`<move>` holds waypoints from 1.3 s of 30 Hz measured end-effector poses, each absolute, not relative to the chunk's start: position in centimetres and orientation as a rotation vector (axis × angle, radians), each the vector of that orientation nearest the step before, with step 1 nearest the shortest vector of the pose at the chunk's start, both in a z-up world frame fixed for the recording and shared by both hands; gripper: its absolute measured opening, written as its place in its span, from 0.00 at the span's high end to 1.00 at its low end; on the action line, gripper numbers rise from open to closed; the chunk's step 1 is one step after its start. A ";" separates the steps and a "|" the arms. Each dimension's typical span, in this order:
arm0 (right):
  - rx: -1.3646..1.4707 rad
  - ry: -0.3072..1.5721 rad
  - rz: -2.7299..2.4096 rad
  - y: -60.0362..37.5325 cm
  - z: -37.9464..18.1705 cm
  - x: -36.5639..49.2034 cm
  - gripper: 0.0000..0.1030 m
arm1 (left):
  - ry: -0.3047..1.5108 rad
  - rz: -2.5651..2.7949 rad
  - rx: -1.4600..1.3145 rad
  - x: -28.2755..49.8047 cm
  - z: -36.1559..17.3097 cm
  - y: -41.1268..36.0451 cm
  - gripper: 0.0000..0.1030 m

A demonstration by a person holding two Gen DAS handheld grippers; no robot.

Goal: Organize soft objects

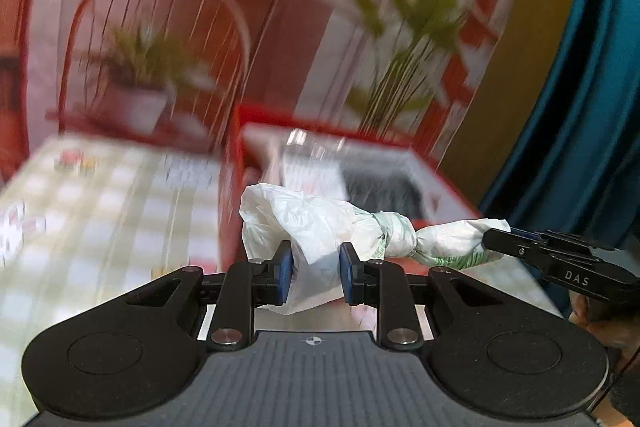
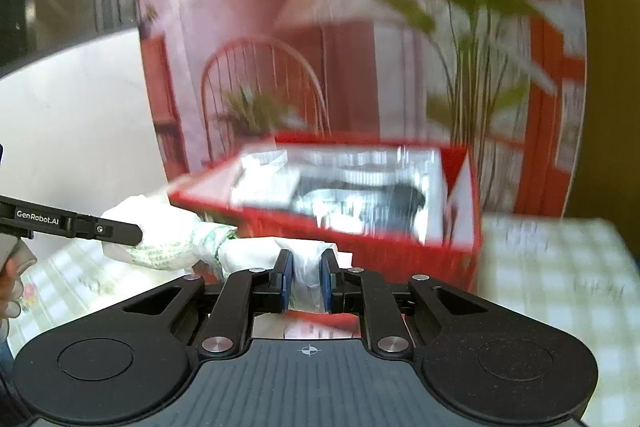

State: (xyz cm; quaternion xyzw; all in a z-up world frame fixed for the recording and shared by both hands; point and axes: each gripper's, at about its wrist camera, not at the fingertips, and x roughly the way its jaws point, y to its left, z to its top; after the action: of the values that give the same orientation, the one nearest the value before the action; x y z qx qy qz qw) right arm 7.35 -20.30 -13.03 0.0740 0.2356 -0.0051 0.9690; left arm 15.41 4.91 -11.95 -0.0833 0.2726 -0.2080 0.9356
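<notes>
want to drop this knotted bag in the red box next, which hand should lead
Right, probably. Both grippers are shut on the knotted plastic bag, one at each end. The red box opens directly ahead of the right gripper, while it lies ahead and to the right of the left gripper.

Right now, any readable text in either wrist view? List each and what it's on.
"DAS" on the right gripper arm, seen in the left wrist view.
"GenRobot.AI" on the left gripper arm, seen in the right wrist view.
Green print on the white plastic bag: too small and crumpled to read.
Items on the checked tablecloth: blurred, unreadable.
</notes>
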 end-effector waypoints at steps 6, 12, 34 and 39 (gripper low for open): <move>0.112 0.420 -0.048 -22.6 -9.7 9.7 0.87 | 0.508 -0.452 -0.119 18.7 -8.8 2.4 0.75; 0.104 0.466 -0.137 -25.1 -11.5 12.7 0.87 | 0.580 -0.469 -0.075 23.4 -10.2 -0.2 0.75; 0.057 0.432 -0.268 -23.7 -8.6 10.8 0.00 | 0.460 -0.348 0.053 19.8 -5.4 -1.0 0.00; 0.070 0.394 -0.280 -22.8 -5.3 9.1 0.00 | 0.381 -0.304 0.049 16.6 -2.2 -1.5 0.00</move>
State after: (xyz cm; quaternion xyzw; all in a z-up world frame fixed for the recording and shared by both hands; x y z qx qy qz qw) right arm 9.11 -22.79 -5.35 0.0345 0.1953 -0.1385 0.9703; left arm 16.58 -1.54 -2.17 0.0241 0.1886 -0.1503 0.9702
